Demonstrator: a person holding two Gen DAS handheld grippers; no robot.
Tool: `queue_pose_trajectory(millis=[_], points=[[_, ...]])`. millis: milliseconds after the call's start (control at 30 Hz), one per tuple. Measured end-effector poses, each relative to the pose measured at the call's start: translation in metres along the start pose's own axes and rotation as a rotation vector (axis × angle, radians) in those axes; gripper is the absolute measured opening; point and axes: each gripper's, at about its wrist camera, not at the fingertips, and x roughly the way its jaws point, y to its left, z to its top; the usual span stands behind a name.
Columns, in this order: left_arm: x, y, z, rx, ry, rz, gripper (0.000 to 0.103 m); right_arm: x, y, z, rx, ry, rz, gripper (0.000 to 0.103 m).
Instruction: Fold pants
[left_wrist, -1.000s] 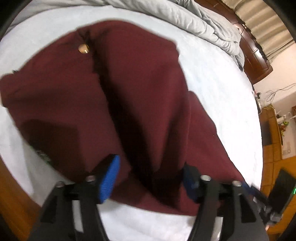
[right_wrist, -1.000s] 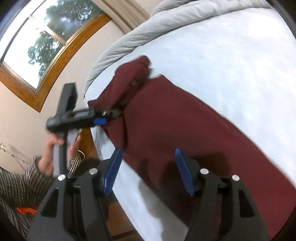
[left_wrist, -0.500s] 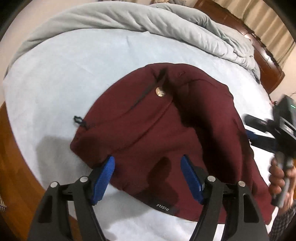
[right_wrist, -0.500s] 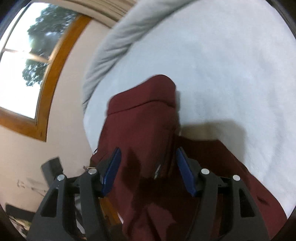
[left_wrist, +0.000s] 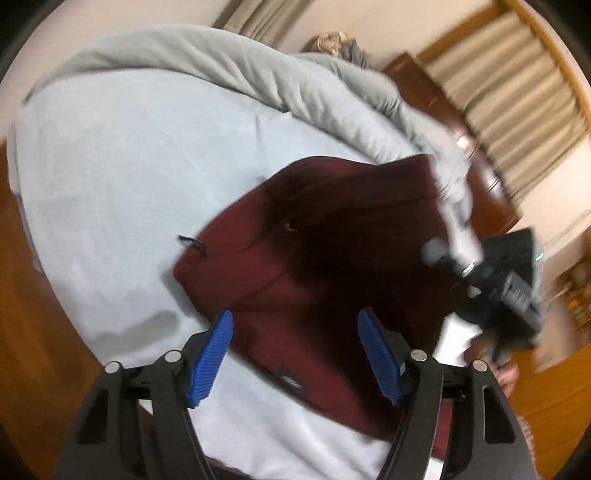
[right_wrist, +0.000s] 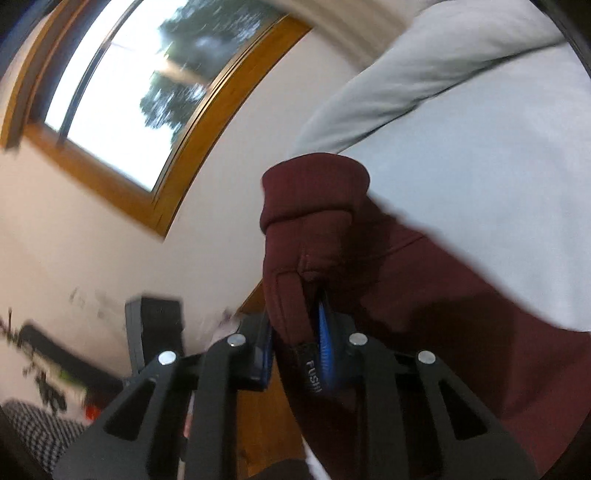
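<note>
Two grippers work on maroon pants (left_wrist: 332, 236) lying bunched on the pale blue bedsheet (left_wrist: 122, 177). Since half a second ago, the right gripper (right_wrist: 295, 350) has just been closing and now pinches a thick fold of the soft knit fabric beside its black woven label (right_wrist: 312, 373). Its ribbed blue pads (right_wrist: 325, 347) press the cloth. The left gripper (left_wrist: 295, 350) hangs spread wide above the pants' near edge, holding nothing.

A bed (left_wrist: 122, 177) with a pale blue sheet is seen, with a grey duvet (left_wrist: 229, 70) bunched along its far side. Beyond the duvet, beige curtains (left_wrist: 517, 122) are hung. A wood-framed window (right_wrist: 122, 96), bright with daylight, is set in a cream wall (right_wrist: 74, 229) beside the bed. Wooden floor (left_wrist: 33, 332) is shown below the bed's edge.
</note>
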Motion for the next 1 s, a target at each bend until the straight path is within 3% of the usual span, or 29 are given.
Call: queue_pose_trajectory(millis=[67, 100, 167, 233, 267, 300, 367, 433, 600, 767, 867, 933, 1000], points=[[-0.010, 0.007, 0.000, -0.052, -0.040, -0.027, 0.071, 0.032, 0.007, -0.007, -0.012, 0.079, -0.028, 0.027], [-0.016, 0.012, 0.000, -0.081, -0.075, -0.033, 0.071, 0.047, 0.005, -0.010, -0.003, 0.117, -0.042, 0.039], [-0.023, 0.019, 0.001, -0.123, -0.110, -0.017, 0.071, 0.071, -0.003, -0.020, 0.037, 0.181, -0.053, 0.050], [-0.026, 0.023, 0.003, -0.144, -0.111, -0.017, 0.071, 0.074, -0.005, -0.033, 0.042, 0.217, -0.061, 0.052], [-0.022, 0.022, 0.005, -0.141, -0.098, -0.013, 0.071, 0.066, -0.004, -0.037, 0.039, 0.207, -0.066, 0.058], [-0.018, 0.019, 0.006, -0.132, -0.083, 0.001, 0.071, 0.057, -0.004, -0.041, 0.047, 0.191, -0.055, 0.063], [-0.007, 0.013, 0.007, -0.119, -0.055, 0.006, 0.071, 0.024, -0.004, -0.048, 0.068, 0.120, -0.037, 0.063], [0.010, 0.004, 0.005, -0.124, 0.005, 0.072, 0.071, -0.011, -0.004, -0.056, 0.081, 0.059, -0.053, 0.063], [0.045, 0.008, -0.016, -0.189, 0.117, 0.206, 0.071, -0.123, -0.012, -0.106, 0.131, -0.081, -0.187, 0.063], [0.070, 0.019, -0.012, -0.252, 0.111, 0.132, 0.068, -0.207, -0.025, -0.185, 0.235, -0.147, -0.352, 0.064], [0.073, 0.004, -0.002, -0.197, 0.099, 0.143, 0.059, -0.238, -0.033, -0.231, 0.315, -0.182, -0.424, 0.064], [0.072, -0.011, 0.004, -0.118, 0.084, 0.151, 0.037, -0.246, -0.033, -0.256, 0.349, -0.211, -0.433, 0.064], [0.065, -0.020, 0.009, -0.094, 0.055, 0.130, 0.030, -0.257, -0.038, -0.275, 0.371, -0.246, -0.438, 0.064]])
